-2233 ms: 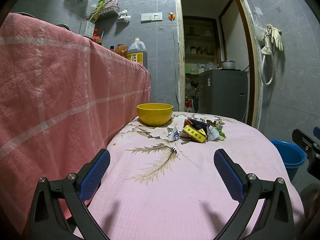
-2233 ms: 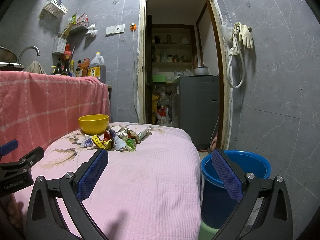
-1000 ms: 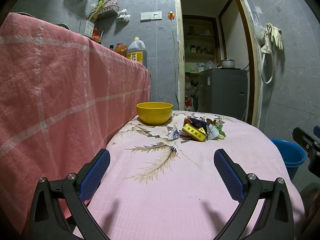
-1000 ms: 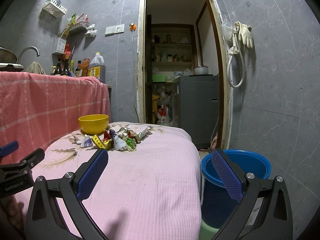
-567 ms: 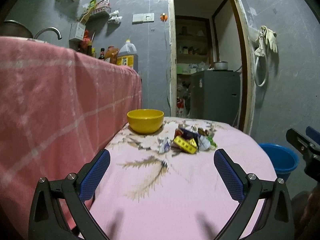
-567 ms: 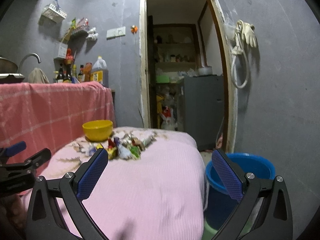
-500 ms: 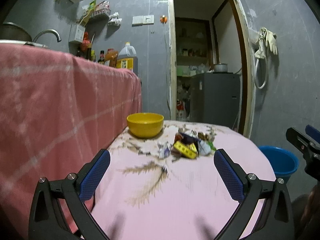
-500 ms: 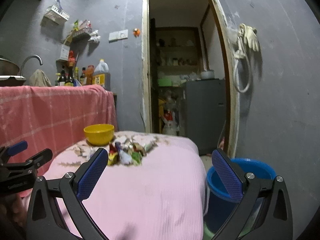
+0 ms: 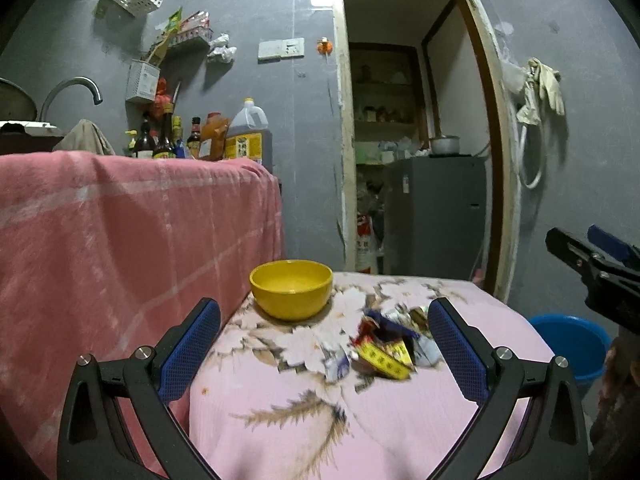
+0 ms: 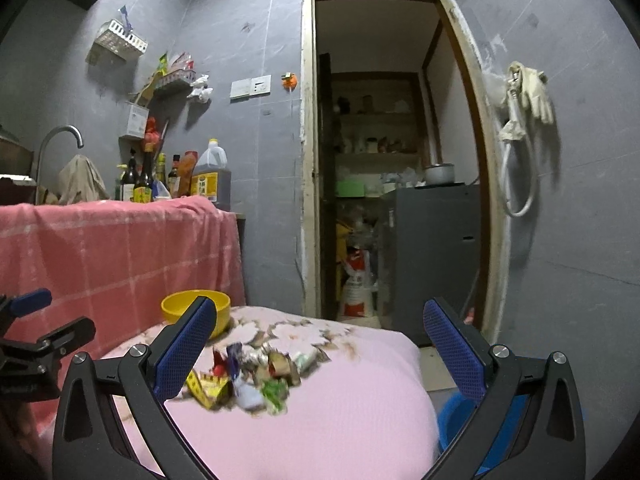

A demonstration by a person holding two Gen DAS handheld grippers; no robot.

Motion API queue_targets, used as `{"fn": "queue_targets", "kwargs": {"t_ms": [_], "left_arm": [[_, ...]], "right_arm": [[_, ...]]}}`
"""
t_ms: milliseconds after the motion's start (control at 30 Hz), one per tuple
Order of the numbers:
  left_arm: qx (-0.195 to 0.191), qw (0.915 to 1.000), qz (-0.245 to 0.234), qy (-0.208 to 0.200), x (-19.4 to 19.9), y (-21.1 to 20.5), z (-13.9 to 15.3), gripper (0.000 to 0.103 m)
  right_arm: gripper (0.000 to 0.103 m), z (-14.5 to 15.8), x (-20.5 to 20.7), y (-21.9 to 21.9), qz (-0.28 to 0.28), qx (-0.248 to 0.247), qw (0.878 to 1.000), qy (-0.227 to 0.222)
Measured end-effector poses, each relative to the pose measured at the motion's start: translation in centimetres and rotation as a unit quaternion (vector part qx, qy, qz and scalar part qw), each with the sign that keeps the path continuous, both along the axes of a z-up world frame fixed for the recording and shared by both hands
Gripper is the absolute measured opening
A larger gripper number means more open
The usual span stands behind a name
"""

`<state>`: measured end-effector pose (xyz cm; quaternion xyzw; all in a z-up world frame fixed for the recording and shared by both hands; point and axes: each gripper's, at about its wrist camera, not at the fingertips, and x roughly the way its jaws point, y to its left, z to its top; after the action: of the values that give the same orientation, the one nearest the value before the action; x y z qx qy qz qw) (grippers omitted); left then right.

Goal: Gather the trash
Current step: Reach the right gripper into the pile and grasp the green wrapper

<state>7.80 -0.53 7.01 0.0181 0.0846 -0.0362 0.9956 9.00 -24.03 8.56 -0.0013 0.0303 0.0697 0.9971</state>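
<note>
A pile of crumpled wrappers (image 9: 386, 346) lies on the pink flowered tablecloth (image 9: 360, 420), just right of a yellow bowl (image 9: 291, 288). The pile also shows in the right wrist view (image 10: 248, 380), with the bowl (image 10: 176, 306) behind it. My left gripper (image 9: 324, 344) is open and empty, short of the pile. My right gripper (image 10: 318, 350) is open and empty above the table's right part. A blue bucket (image 9: 572, 344) stands on the floor right of the table; it also shows in the right wrist view (image 10: 456, 412). The views are motion-blurred.
A counter draped in a red checked cloth (image 9: 132, 232) stands left of the table, with bottles (image 9: 224, 136) and a tap (image 9: 72, 92) on it. An open doorway (image 9: 412, 152) with a grey cabinet (image 9: 436, 216) lies behind. Gloves (image 9: 540, 88) hang on the right wall.
Both grippers have moved forward toward the pile and risen; the pile and bowl now look larger and closer. Both stay open.
</note>
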Motion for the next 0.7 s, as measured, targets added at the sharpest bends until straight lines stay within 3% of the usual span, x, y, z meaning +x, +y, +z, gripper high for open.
{"fn": "queue_targets", "kwargs": {"t_ms": [100, 233, 400, 567, 633, 700], "left_arm": [[-0.004, 0.9998, 0.013, -0.013, 1.1, 0.0, 0.4, 0.102], [-0.016, 0.9997, 0.017, -0.001, 3.1, 0.3, 0.5, 0.102], [-0.008, 0.9978, 0.023, 0.061, 6.2, 0.4, -0.7, 0.102], [0.004, 0.9890, 0.030, 0.145, 9.4, 0.6, -2.6, 0.101], [0.006, 0.9855, 0.028, 0.167, 10.2, 0.8, -3.3, 0.101], [0.001, 0.9819, 0.024, 0.188, 11.0, 1.0, -3.9, 0.100]], "right_arm": [[0.103, 0.3, 2.4, 0.3, 0.008, 0.000, 1.000, 0.010], [0.103, -0.6, 5.3, 0.9, 0.019, -0.006, 0.999, 0.046], [0.103, -3.1, 8.1, 1.3, 0.012, -0.015, 0.993, 0.120], [0.103, -4.7, 10.6, 1.4, 0.027, -0.013, 0.980, 0.196], [0.098, -5.2, 11.4, 1.5, 0.035, -0.011, 0.976, 0.217], [0.086, -5.8, 12.1, 1.7, 0.046, -0.006, 0.969, 0.241]]}}
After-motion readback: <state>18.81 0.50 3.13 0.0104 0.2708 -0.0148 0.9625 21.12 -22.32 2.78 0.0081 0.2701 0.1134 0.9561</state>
